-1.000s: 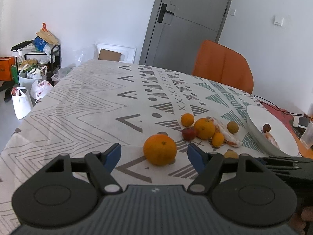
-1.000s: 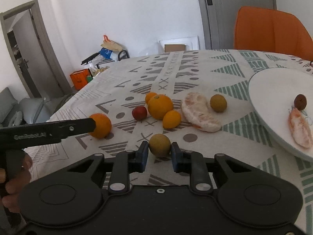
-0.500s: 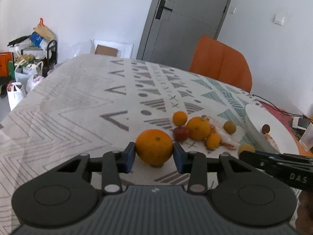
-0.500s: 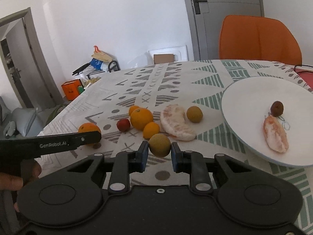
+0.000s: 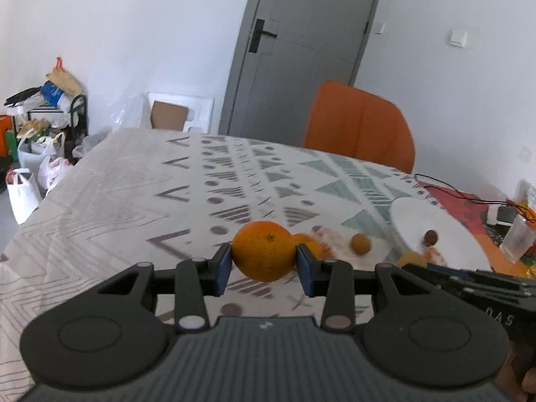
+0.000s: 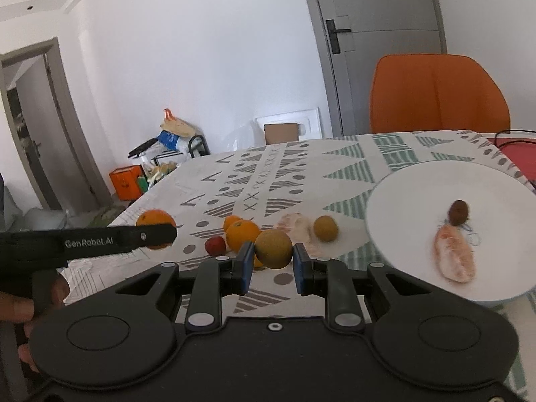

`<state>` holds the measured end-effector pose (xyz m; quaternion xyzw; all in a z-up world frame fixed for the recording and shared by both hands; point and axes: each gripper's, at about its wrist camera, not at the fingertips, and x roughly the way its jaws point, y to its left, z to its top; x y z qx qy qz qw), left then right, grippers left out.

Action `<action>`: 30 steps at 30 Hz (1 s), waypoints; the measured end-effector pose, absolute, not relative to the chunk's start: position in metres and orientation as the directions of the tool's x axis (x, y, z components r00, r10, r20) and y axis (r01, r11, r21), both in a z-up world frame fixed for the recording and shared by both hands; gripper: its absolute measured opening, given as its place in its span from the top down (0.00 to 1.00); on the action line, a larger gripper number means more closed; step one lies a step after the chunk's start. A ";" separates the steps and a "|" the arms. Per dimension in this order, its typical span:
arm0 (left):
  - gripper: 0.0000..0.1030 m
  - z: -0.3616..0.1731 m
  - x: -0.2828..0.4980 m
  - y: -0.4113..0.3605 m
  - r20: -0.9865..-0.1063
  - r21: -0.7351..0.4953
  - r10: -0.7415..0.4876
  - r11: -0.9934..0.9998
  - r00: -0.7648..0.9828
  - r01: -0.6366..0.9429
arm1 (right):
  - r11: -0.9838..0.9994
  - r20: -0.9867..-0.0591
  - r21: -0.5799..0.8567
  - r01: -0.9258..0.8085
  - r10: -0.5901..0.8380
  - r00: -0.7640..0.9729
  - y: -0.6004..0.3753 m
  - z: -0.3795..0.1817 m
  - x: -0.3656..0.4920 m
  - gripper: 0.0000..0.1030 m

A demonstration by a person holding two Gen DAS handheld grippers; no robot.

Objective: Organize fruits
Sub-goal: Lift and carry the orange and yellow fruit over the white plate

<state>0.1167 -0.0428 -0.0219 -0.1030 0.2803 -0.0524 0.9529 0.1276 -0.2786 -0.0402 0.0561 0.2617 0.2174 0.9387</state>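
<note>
My left gripper is shut on a large orange and holds it above the patterned tablecloth; it also shows in the right wrist view. My right gripper is shut on a yellow-green round fruit, lifted off the table. On the cloth lie an orange, a small red fruit, a peeled citrus piece and another yellow-green fruit. The white plate at right holds a small brown fruit and a peeled segment.
An orange chair stands behind the table. A red mat with a cable and a clear cup lie at the right edge. Bags and a rack stand on the floor at left.
My left gripper closed on the large orange and lifted it off the cloth. My right gripper rose with the yellow-green fruit, and the plate now lies closer to it.
</note>
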 end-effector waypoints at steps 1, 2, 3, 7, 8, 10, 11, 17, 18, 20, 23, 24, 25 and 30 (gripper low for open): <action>0.61 -0.020 0.117 -0.046 -0.522 -0.223 -0.161 0.974 0.838 0.048 | 0.901 -0.463 0.222 -0.373 0.434 0.773 -0.283 -0.040 0.127 0.78; 0.61 -0.019 0.119 -0.051 -0.521 -0.218 -0.161 0.975 0.838 0.052 | 0.904 -0.458 0.221 -0.367 0.428 0.779 -0.287 -0.039 0.126 0.78; 0.61 -0.018 0.120 -0.055 -0.521 -0.213 -0.163 0.975 0.838 0.057 | 0.906 -0.452 0.223 -0.360 0.423 0.785 -0.291 -0.038 0.125 0.78; 0.61 -0.012 0.123 -0.074 -0.516 -0.193 -0.185 0.976 0.837 0.097 | 0.912 -0.433 0.238 -0.334 0.407 0.804 -0.311 -0.037 0.122 0.78; 0.61 -0.011 0.123 -0.078 -0.514 -0.187 -0.189 0.977 0.837 0.105 | 0.914 -0.429 0.242 -0.325 0.402 0.809 -0.317 -0.038 0.122 0.78; 0.61 -0.009 0.126 -0.089 -0.514 -0.175 -0.195 0.977 0.835 0.120 | 0.916 -0.424 0.253 -0.310 0.393 0.816 -0.326 -0.038 0.121 0.78; 0.61 -0.009 0.127 -0.094 -0.515 -0.169 -0.196 0.978 0.834 0.125 | 0.918 -0.421 0.259 -0.301 0.388 0.820 -0.332 -0.039 0.122 0.78; 0.61 -0.009 0.141 -0.127 -0.522 -0.141 -0.220 0.975 0.824 0.170 | 0.925 -0.411 0.285 -0.249 0.353 0.840 -0.363 -0.042 0.122 0.78; 0.61 -0.010 0.142 -0.131 -0.525 -0.139 -0.225 0.974 0.821 0.178 | 0.927 -0.411 0.289 -0.241 0.347 0.843 -0.368 -0.042 0.123 0.78; 0.61 -0.011 0.146 -0.142 -0.530 -0.132 -0.234 0.972 0.815 0.192 | 0.928 -0.410 0.294 -0.228 0.338 0.847 -0.376 -0.043 0.123 0.78; 0.61 -0.012 0.152 -0.156 -0.536 -0.116 -0.242 0.970 0.809 0.213 | 0.930 -0.408 0.302 -0.211 0.326 0.853 -0.387 -0.045 0.125 0.78; 0.61 -0.012 0.154 -0.160 -0.537 -0.111 -0.243 0.970 0.808 0.217 | 0.930 -0.407 0.305 -0.207 0.324 0.854 -0.391 -0.045 0.125 0.78; 0.61 -0.012 0.156 -0.164 -0.538 -0.106 -0.245 0.969 0.807 0.223 | 0.930 -0.406 0.307 -0.202 0.321 0.856 -0.395 -0.046 0.126 0.78; 0.61 -0.014 0.163 -0.182 -0.547 -0.086 -0.255 0.965 0.798 0.249 | 0.930 -0.402 0.320 -0.178 0.304 0.864 -0.411 -0.048 0.128 0.78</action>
